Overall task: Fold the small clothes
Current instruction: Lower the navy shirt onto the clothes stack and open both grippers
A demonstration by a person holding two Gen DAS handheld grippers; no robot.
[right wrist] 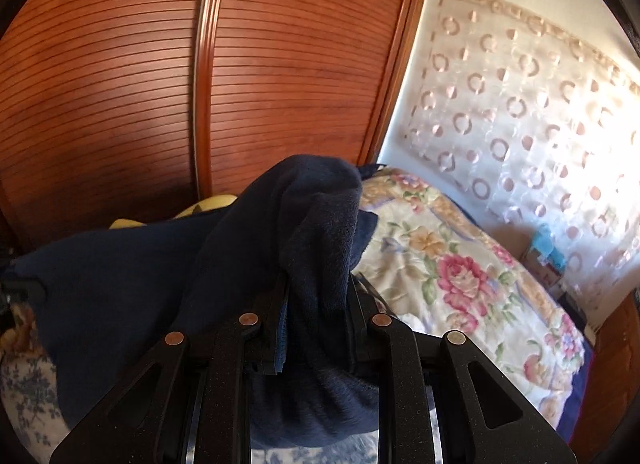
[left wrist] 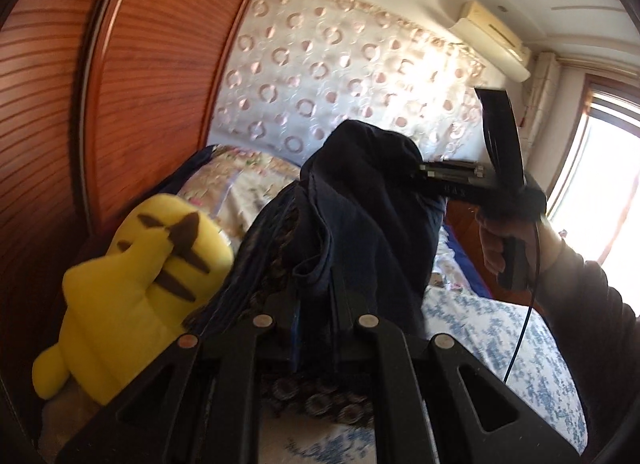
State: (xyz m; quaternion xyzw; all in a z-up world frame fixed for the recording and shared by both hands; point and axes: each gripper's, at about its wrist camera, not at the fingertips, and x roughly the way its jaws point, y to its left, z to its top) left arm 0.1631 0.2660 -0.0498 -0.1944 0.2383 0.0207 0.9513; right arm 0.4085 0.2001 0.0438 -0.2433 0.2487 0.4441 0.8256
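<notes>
Left of the left gripper's (left wrist: 316, 304) jaws, a yellow plush toy (left wrist: 136, 264) lies on the bed (left wrist: 500, 328). Those jaws are clenched on the dark navy garment (left wrist: 360, 215), which bunches up just ahead of them. Its other end is pinched in the right gripper's (right wrist: 316, 304) jaws, the cloth draping leftward from them over the floral quilt (right wrist: 460, 264).

You get strong daylight from the window (left wrist: 600, 183) at the far right, blown out to white, with glare washing the curtain (right wrist: 540, 123). The wardrobe (right wrist: 160, 83) carries a soft bright patch. Near parts lie in shadow. Motion blur smears both views; fisheye bends edges, and the corners go black.
</notes>
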